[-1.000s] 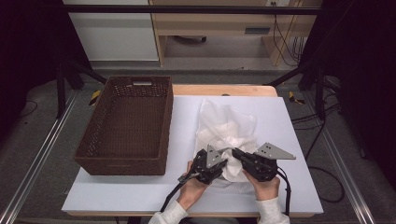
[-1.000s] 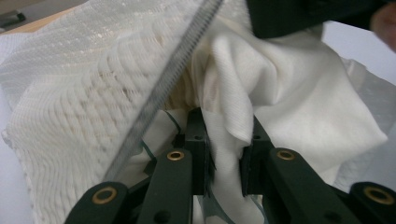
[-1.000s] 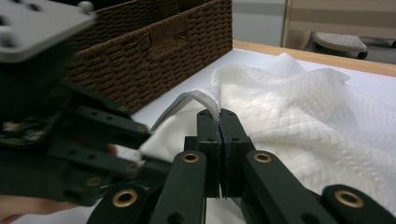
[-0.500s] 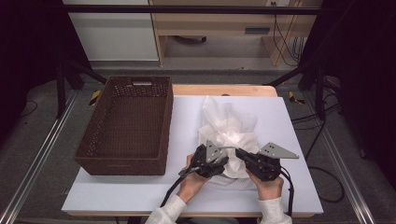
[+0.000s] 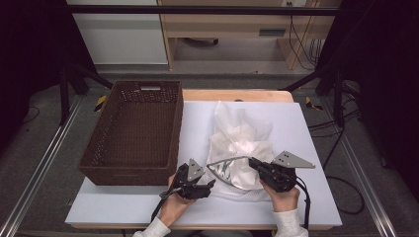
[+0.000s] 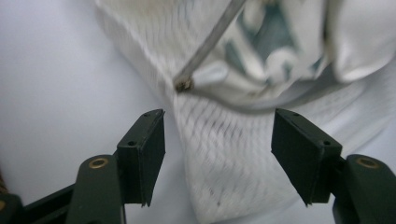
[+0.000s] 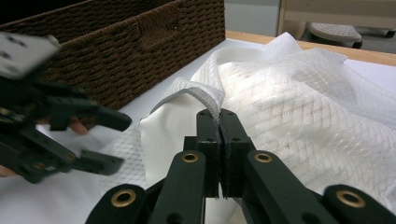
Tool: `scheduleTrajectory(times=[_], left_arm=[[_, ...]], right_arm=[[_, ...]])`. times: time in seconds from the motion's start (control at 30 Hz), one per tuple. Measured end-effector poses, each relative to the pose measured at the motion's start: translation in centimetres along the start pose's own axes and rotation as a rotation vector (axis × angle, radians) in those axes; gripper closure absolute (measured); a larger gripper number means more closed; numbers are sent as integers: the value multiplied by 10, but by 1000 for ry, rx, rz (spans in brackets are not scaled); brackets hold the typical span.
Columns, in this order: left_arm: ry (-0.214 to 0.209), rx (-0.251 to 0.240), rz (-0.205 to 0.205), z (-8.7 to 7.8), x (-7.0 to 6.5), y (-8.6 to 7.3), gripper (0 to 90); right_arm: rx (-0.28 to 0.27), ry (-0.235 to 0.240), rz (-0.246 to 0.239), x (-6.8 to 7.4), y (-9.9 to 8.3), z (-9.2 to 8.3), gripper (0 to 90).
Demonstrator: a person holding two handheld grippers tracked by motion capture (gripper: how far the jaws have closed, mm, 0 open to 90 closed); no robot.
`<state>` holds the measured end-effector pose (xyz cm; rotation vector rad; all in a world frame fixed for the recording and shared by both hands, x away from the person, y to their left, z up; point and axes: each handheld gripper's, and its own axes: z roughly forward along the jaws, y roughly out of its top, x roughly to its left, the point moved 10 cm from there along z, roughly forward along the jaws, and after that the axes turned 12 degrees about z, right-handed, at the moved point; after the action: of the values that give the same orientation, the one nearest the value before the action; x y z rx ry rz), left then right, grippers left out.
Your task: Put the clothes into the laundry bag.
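White mesh laundry bag point(image 5: 242, 148) lies on the white table top point(image 5: 306, 128), just right of the brown wicker basket point(image 5: 136, 133), with white clothes inside and its zip edge open toward the person; right gripper point(image 5: 253, 163) is clamped tight on the bag's grey zip edge point(image 7: 205, 100), jaws pressed together with the fabric pinched between them, lifting that rim off the table; left gripper point(image 5: 211, 183) sits low at the bag's near-left corner, jaws have just been opening and now stand partly apart; mesh lies between them in the left gripper view point(image 6: 218, 154), pads clear of it, nothing held; basket sits at table's left side.
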<state>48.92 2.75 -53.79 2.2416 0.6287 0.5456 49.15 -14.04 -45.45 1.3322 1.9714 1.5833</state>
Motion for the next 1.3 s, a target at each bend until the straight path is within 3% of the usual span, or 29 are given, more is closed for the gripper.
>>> scheduleTrajectory(times=[0.07,0.13,0.23,0.37,0.63,0.83,0.97,1.1,1.2,1.3], left_arm=[[-11,15,-10,4,0,-6,396],[-46,12,-32,3,-1,-8,533],[-62,20,-21,0,-4,-12,725],[-98,0,-31,-7,-12,-15,864],[-95,-25,-48,-9,-15,-20,870],[-88,-26,-38,-8,-16,-20,868],[-78,-22,-31,-8,-16,-20,868],[-85,-22,-39,-8,-16,-21,868],[-77,-20,-30,-8,-16,-21,868],[-71,-20,-26,-8,-16,-20,869]], right_arm=[[0,1,0,-1,0,0,886],[3,0,4,-1,-1,1,885],[15,-10,-7,-1,-3,3,878],[22,-16,-7,-1,-5,4,844],[32,-16,-7,3,-5,1,587],[-6,-19,-36,20,6,-14,547],[6,9,-56,39,4,-14,552],[91,17,-58,49,-15,0,605],[158,1,-58,46,-32,16,677],[222,-35,-33,32,-52,33,765]])
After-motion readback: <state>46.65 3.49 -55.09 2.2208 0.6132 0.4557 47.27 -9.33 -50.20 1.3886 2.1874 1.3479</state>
